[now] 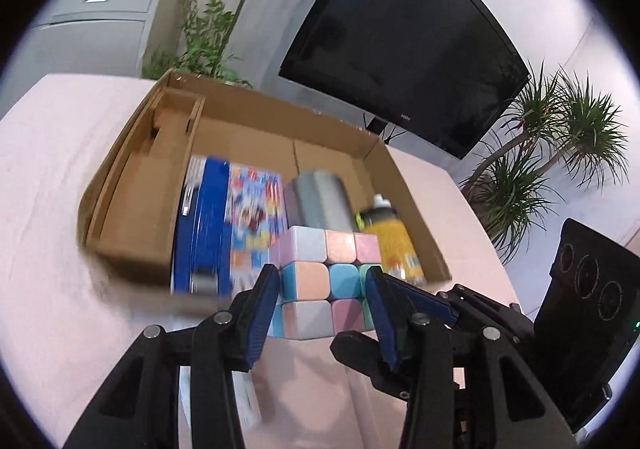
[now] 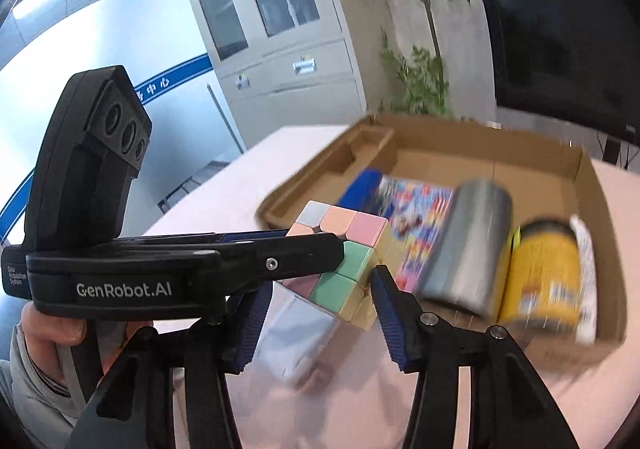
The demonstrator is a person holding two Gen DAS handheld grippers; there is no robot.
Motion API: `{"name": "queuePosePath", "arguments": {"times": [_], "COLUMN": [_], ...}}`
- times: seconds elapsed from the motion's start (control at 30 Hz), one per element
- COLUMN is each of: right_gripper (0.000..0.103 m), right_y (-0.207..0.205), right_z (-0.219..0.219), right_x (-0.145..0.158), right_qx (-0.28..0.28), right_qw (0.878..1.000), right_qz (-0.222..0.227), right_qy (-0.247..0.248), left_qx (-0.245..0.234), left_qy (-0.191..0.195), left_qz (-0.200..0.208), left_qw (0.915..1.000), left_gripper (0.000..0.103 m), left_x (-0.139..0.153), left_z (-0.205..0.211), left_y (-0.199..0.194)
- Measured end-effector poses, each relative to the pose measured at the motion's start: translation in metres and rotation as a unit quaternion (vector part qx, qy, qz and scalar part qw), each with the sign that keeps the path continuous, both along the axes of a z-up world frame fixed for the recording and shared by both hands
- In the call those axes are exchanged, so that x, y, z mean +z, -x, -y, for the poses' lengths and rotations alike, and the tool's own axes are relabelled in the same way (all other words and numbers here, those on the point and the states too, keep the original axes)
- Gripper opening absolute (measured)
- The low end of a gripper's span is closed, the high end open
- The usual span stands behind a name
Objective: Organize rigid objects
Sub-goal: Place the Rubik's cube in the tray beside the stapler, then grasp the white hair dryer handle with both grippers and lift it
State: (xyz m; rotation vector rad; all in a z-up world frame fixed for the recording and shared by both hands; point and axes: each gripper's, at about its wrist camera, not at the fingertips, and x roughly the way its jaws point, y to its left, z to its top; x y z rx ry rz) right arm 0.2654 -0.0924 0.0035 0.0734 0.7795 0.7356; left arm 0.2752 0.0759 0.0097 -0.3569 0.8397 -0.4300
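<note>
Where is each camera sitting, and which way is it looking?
Left wrist view: sits on the left gripper, looking along its fingers at the pastel cube it holds, toward the cardboard box; the right gripper's tips show at right.
Right wrist view: sits on the right gripper, looking at the same cube from its other side; the left gripper and the person's left hand show at left.
Both views share the cube, box, grey cylinder and yellow bottle.

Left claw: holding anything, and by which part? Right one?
Left claw grips the pastel cube by two opposite side faces, above the table. Right claw is open, holding nothing.
</note>
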Motion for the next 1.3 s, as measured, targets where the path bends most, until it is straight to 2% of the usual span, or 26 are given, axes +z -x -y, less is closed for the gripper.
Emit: {"name": "queuePosePath", "arguments": {"times": [0.1, 0.3, 0.47, 0.67, 0.73, 0.77, 0.83, 0.9, 1.0, 1.1, 1.2, 1.3], "right_gripper": [0.050, 0.050, 0.051, 0.056, 0.071, 0.075, 0.082, 0.086, 0.086, 0.086, 0.086, 0.086], "right_y": [-0.028, -0.067, -0.067, -0.066, -0.058, -0.050, -0.031, -0.011, 0.029, 0.069, 0.110, 0.152], "right_z": [-0.003, -0.009, -0.010, -0.012, -0.010, -0.008, 0.002, 0.009, 0.005, -0.007, -0.031, -0.060], "right_x": [-0.002, -0.037, -0.060, -0.059, -0.052, -0.046, -0.036, -0.034, -0.044, -0.059, -0.068, -0.071], "right_qx": [-0.004, -0.010, -0.007, -0.009, -0.016, -0.024, -0.036, -0.041, -0.009, 0.029, 0.097, 0.182], "right_qw": [1.000, 0.998, 0.996, 0.995, 0.995, 0.996, 0.997, 0.997, 0.997, 0.995, 0.989, 0.978], "right_qz": [-0.007, -0.053, -0.086, -0.101, -0.091, -0.079, -0.055, -0.056, -0.071, -0.094, -0.106, -0.101], "right_qy": [-0.003, 0.012, 0.018, 0.022, 0.030, 0.037, 0.043, 0.036, 0.035, 0.025, 0.017, 0.017], "left_qx": [-0.006, -0.018, -0.024, -0.027, -0.019, -0.005, 0.020, 0.044, 0.075, 0.120, 0.151, 0.168], "left_qy": [-0.011, -0.016, -0.033, -0.027, -0.039, -0.058, -0.088, -0.100, -0.124, -0.157, -0.128, -0.070], "left_qz": [-0.019, -0.087, -0.100, -0.104, -0.081, -0.067, -0.038, -0.006, 0.024, 0.023, -0.007, -0.054], "left_qw": [0.9997, 0.9959, 0.9942, 0.9938, 0.9957, 0.9960, 0.9952, 0.9941, 0.9892, 0.9799, 0.9801, 0.9819], "left_gripper": [0.043, 0.043, 0.043, 0.043, 0.045, 0.049, 0.063, 0.076, 0.079, 0.079, 0.080, 0.079], "left_x": [-0.008, -0.044, -0.052, -0.046, -0.036, -0.027, -0.012, 0.005, 0.026, 0.032, 0.018, -0.018], "left_z": [0.003, 0.006, 0.011, 0.007, 0.001, -0.003, -0.013, -0.027, -0.051, -0.075, -0.101, -0.120], "left_y": [-0.031, -0.059, -0.055, -0.050, -0.036, -0.023, 0.005, 0.038, 0.092, 0.137, 0.175, 0.205]}}
